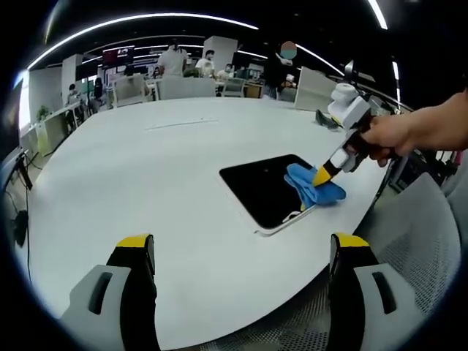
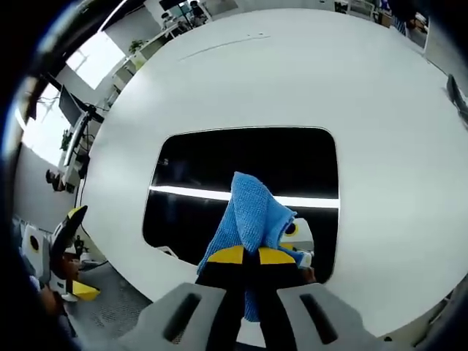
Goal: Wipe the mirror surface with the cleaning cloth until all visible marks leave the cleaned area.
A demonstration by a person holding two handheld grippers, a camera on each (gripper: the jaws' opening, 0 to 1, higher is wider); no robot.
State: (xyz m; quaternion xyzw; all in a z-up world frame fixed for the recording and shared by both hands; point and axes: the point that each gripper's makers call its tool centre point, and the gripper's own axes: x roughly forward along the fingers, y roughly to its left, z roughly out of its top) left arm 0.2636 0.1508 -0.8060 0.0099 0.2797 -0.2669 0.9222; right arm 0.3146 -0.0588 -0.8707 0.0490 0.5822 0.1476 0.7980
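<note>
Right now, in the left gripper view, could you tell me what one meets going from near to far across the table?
Left gripper jaws, open → bare white table → mirror with the blue cloth held by the right gripper → chairs and people at the far edge.

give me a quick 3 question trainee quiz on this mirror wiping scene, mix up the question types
1. True or false: the right gripper is shut on the blue cloth.
2. Where is the cloth? A) on the mirror, B) on the bare table far from the mirror, C) on a chair.
3. Fill in: the left gripper hangs open and holds ____.

Key: 1 true; 2 A; 3 nothing.
</note>
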